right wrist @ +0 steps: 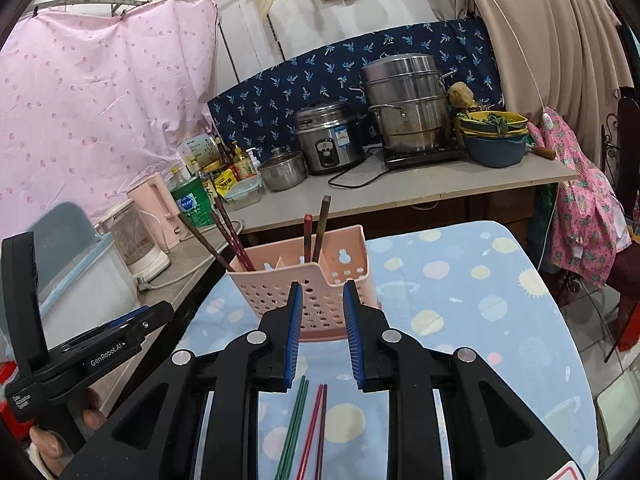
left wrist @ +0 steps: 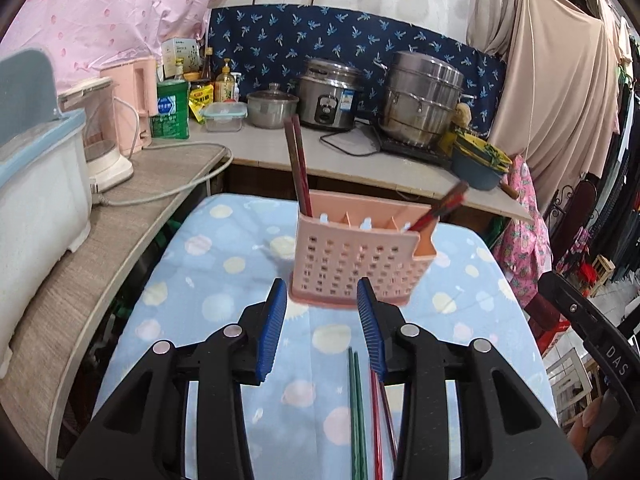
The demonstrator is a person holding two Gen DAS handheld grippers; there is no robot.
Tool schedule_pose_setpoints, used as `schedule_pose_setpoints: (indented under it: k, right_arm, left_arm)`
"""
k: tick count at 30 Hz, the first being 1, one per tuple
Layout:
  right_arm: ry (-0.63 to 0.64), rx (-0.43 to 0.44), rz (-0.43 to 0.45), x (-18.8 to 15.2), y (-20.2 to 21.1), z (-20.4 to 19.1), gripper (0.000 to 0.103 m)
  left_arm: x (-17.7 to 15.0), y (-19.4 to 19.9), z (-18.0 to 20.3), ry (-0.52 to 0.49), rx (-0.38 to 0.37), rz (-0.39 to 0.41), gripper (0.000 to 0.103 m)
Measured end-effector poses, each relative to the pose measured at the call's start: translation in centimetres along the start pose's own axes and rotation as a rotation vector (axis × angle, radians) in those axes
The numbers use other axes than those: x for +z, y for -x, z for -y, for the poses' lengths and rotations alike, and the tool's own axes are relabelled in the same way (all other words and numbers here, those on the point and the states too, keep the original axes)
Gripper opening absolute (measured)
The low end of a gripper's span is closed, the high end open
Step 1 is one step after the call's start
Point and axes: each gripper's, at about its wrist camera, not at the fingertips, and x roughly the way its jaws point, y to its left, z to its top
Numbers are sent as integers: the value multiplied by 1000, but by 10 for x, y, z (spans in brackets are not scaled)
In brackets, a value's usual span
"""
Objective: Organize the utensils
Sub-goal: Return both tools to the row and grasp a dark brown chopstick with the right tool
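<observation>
A pink perforated utensil holder [right wrist: 308, 292] is seen standing upright on a blue spotted counter [right wrist: 480, 300], with dark chopsticks [right wrist: 236, 236] leaning out of its left compartment and two more sticks [right wrist: 316, 228] standing further right. Two loose pairs lie flat on the cloth just short of the holder: a green pair [right wrist: 294, 424] to the left and a red pair [right wrist: 314, 428] beside it, almost parallel and close together.

The step in hand is judged to be the pickup of a loose pair. It would be done well if one pair were taken alone, near its upper third, with the pads closed across both sticks so that they stay together and can be tipped upright over a free compartment. Because the pairs lie so near each other, a neighbour could be dragged along or a stick rolled away.

The left claw [left wrist: 322, 320] is shown with its blue pads apart and nothing between them, held low and pointed at the holder's base, the green and red pairs lying under its right finger. The right claw [right wrist: 322, 328] is likewise apart and empty, hovering above the loose sticks and aimed at the holder, slightly angled from the right.
</observation>
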Motion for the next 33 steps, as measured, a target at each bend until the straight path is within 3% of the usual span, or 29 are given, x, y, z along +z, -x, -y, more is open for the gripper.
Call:
schedule_pose_setpoints:
  k: [23,33]
  right_arm:
    - [115,-74,-282,-155,20,-4,22]
    - [155,-57,-367,-201,10,-25,22]
  left_arm:
    - [-132,3,-16,1,4,-231,35]
    - [-161,3,-14,-9,-9,-289,35]
